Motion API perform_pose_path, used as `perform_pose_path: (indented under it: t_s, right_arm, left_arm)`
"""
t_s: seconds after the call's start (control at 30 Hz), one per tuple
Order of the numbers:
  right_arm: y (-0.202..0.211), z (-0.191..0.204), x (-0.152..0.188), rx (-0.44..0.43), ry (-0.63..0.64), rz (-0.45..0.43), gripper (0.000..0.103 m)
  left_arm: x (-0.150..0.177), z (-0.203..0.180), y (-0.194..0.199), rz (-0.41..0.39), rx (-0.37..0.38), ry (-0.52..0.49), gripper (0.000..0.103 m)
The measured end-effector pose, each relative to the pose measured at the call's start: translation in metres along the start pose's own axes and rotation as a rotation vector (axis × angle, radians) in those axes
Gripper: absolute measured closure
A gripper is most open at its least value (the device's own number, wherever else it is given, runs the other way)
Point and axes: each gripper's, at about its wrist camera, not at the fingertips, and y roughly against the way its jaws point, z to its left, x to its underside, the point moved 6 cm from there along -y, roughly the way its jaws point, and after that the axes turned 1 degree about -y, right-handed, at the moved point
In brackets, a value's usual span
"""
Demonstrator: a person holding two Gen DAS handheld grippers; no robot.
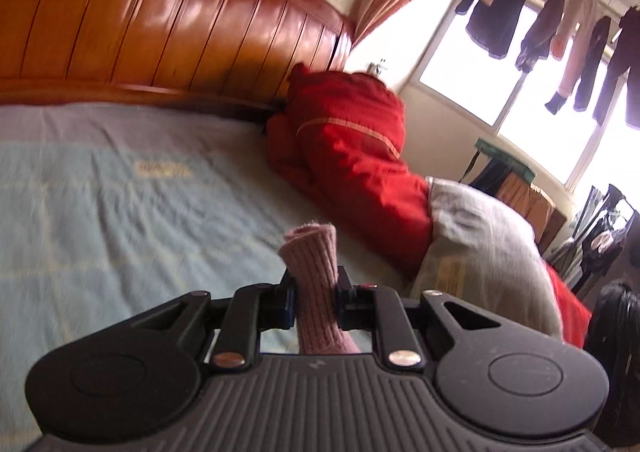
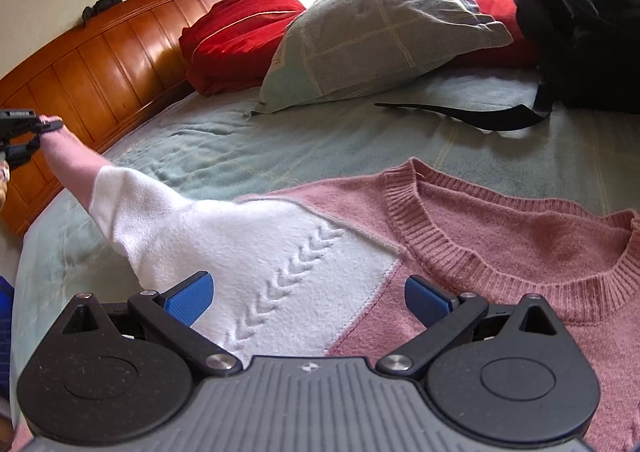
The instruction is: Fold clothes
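The left tool (image 1: pixel 314 292) is clenched on the pink cuff (image 1: pixel 310 252) of the sweater (image 2: pixel 480 252), holding the sleeve (image 2: pixel 160 212) raised off the bed (image 2: pixel 320 140) toward the left. The right tool (image 2: pixel 308 300) hovers released over the sweater's chest, which lies flat near the pillow (image 2: pixel 380 32) and black bag (image 2: pixel 580 12).

- sweater (image 2: pixel 460 252): soft fuzzy knit, ribbed at the collar and cuff (image 1: pixel 310 252)
- headboard (image 1: pixel 160 20): glossy varnished wood
- bed cover (image 2: pixel 280 140): matt, slightly rough towelling cloth
- right gripper (image 2: pixel 308 300): matt black plastic, blue textured pads, shiny metal rivets
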Motion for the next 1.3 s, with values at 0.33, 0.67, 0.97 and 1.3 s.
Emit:
perform_pose_path:
  t_s: [0.33,0.67,0.97,1.3]
  right_arm:
    - [-0.005,0.0,0.003,0.003,0.003,0.019,0.0]
    - [-0.005,0.0,0.004,0.002,0.004,0.025,0.0]
    - [0.004,0.007,0.0,-0.042,0.004,0.026,0.0]
    - [0.018,0.047,0.007,-0.199,0.087,0.083,0.0]
  left_arm:
    - [-0.014,0.004,-0.021,-0.016,-0.065,-0.023,0.092]
    - [0.051,-0.004,-0.044,0.28,-0.057,-0.099,0.089]
    - [0.123,-0.001,-0.057,0.52,-0.055,-0.039,0.067]
    - [0.159,0.028,-0.051,0.571,0.054,0.122,0.051]
